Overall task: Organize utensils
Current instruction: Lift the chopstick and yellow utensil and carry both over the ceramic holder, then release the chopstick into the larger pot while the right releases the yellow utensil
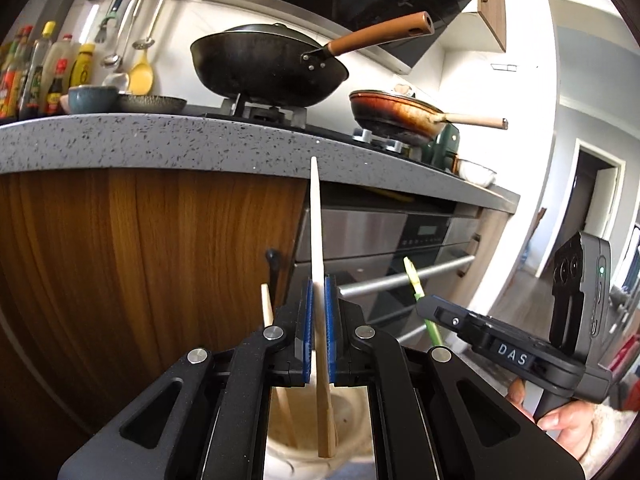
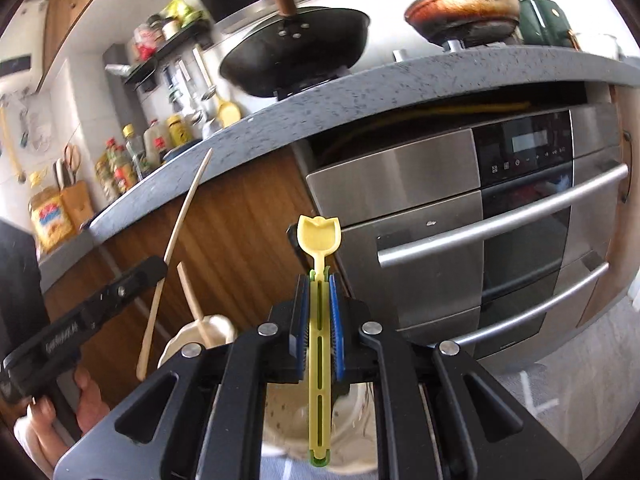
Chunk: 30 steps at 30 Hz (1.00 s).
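The left gripper (image 1: 319, 312) has its blue-padded jaws clamped on a flat pale wooden spatula (image 1: 316, 240), which stands nearly upright between them, its thin tip pointing to twelve o'clock against the edge of the grey speckled tabletop (image 1: 120, 140) and its lower end reaching down toward six o'clock over a cream-coloured utensil holder (image 1: 348, 416). A second wooden stick (image 1: 266, 306) rises out of that holder just at nine o'clock of the jaws. At three o'clock in the left wrist view the right gripper (image 1: 430, 306) shows from the side, held by a hand (image 1: 560, 420), with a yellow-green handle sticking out of it. In the right wrist view the right gripper (image 2: 320, 320) has its jaws closed on a yellow slotted plastic scoop (image 2: 319, 236), whose tulip-shaped head points to twelve o'clock in front of a stainless oven (image 2: 460, 240), while its green-tipped end hangs at six o'clock over a white perforated basket (image 2: 288, 420). At nine o'clock in that view the left gripper (image 2: 154, 268) appears with the long wooden spatula (image 2: 180, 232) slanting up toward the tabletop edge, and the hand (image 2: 86, 400) holding it shows at seven o'clock. On the tabletop above, a black wok (image 1: 264, 68) with a brown handle sits on the hob at eleven o'clock of the left wrist view, a reddish-brown frying pan (image 1: 396, 114) at one o'clock, and sauce bottles (image 1: 44, 72) stand at ten o'clock beneath hanging ladles (image 1: 132, 28).
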Each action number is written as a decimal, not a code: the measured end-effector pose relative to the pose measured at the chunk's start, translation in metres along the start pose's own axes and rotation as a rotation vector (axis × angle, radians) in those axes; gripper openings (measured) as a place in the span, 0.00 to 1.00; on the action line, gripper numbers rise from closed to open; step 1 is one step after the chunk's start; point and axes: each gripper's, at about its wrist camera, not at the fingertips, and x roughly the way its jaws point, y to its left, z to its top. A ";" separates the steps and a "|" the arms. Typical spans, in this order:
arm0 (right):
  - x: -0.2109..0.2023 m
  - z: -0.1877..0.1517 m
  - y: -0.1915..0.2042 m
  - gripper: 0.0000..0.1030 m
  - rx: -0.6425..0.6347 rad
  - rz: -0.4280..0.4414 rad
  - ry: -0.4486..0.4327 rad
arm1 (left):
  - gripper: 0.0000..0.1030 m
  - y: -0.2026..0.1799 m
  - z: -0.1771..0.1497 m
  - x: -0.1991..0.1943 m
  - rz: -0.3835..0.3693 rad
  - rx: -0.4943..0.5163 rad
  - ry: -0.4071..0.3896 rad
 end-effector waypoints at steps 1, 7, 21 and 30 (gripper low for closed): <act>0.004 0.001 -0.002 0.10 0.012 0.001 -0.012 | 0.06 0.001 -0.001 0.003 0.003 0.003 -0.007; 0.014 -0.005 -0.007 0.10 0.044 0.018 -0.076 | 0.06 0.009 -0.008 0.013 0.011 -0.020 -0.028; 0.017 -0.030 0.002 0.10 -0.065 -0.044 -0.113 | 0.06 0.005 -0.029 0.013 0.031 0.022 -0.036; -0.003 -0.043 0.000 0.09 -0.099 -0.026 -0.062 | 0.06 0.013 -0.044 -0.006 0.021 0.005 -0.012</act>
